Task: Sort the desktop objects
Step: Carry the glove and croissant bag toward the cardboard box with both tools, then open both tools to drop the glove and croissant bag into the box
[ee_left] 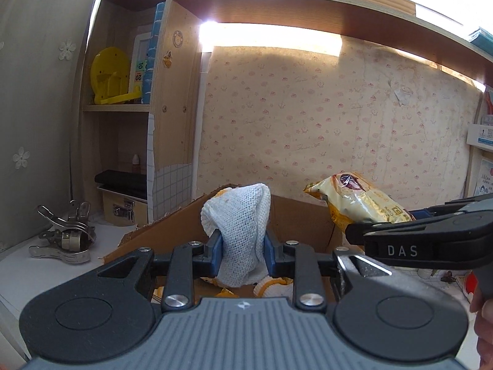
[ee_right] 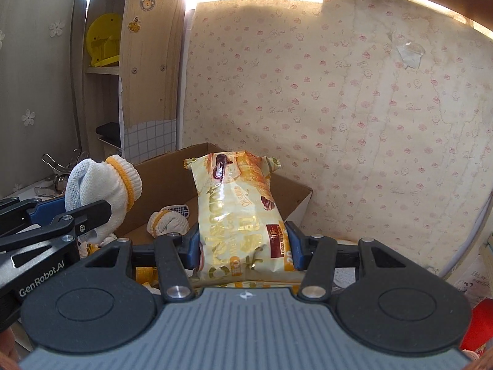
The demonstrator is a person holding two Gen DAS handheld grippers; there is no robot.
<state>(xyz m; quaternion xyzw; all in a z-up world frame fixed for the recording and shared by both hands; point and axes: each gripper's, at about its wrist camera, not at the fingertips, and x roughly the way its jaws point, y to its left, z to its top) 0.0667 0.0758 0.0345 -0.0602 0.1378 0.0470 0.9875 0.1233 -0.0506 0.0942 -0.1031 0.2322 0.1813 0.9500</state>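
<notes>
My left gripper point(ee_left: 242, 251) is shut on a white knit glove point(ee_left: 238, 225) with a yellow cuff, held up over the open cardboard box point(ee_left: 305, 219). The same glove point(ee_right: 101, 185) shows at the left of the right wrist view. My right gripper point(ee_right: 243, 246) is shut on a yellow croissant snack bag point(ee_right: 237, 212), also above the box point(ee_right: 160, 182). The bag point(ee_left: 357, 203) appears at the right of the left wrist view. More white and yellow gloves point(ee_right: 168, 222) lie inside the box.
A pile of metal clips point(ee_left: 64, 234) lies on the white desk at the left. Behind it stands a wooden shelf unit point(ee_left: 175, 92) with a yellow plastic piece point(ee_left: 109, 75) and a black-lidded box point(ee_left: 121, 194). Patterned wallpaper point(ee_left: 323, 123) backs the desk. A red object point(ee_right: 479, 326) sits low right.
</notes>
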